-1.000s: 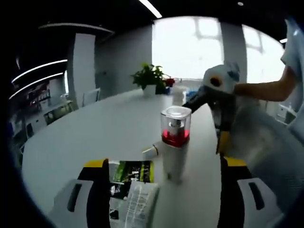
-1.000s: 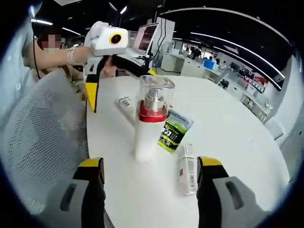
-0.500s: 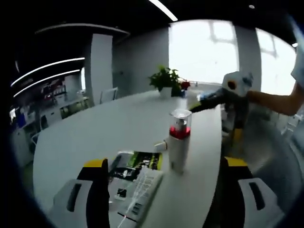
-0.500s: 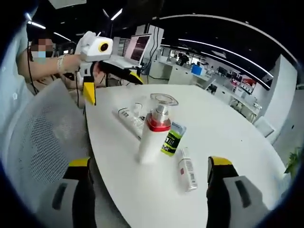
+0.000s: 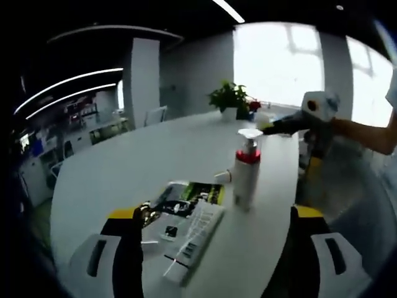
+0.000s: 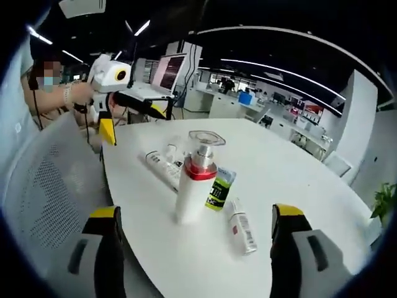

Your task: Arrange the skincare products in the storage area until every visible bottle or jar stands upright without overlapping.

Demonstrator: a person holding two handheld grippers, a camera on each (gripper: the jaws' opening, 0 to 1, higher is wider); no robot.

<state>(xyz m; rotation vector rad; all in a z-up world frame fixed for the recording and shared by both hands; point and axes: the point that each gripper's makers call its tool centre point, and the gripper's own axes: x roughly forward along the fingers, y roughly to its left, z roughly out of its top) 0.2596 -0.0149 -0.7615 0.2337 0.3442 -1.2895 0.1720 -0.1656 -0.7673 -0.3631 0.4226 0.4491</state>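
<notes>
In the left gripper view, the left claw (image 5: 214, 254) is seen spread wide with nothing between its black, yellow-tipped jaws, held low over the round white tabletop (image 5: 124, 180). Between the jaws, towards the left one, a flat white tube with dark print (image 5: 193, 241) lies on its side, and just beyond it a green-and-black sachet (image 5: 192, 194) also lies flat. To the right of these, a tall white pump bottle with a red collar and a clear cap (image 5: 246, 167) stands upright; a small white tube (image 5: 222, 177) lies against its left side. Further right, the right claw (image 5: 315, 171) is seen at the tabletop's edge, held in a person's hand — its opening cannot be judged from here. A potted green plant (image 5: 231, 100) stands at the far side.

In the right gripper view, the left claw (image 6: 138, 115) appears at upper left. The right claw (image 6: 193, 251) is likewise wide and empty. Between its jaws the pump bottle (image 6: 193, 180) stands upright, with the printed tube (image 6: 162, 167) lying to its left, the sachet (image 6: 218, 187) just behind to the right, and a small white tube with red print (image 6: 242, 225) lying flat near the right jaw.
</notes>
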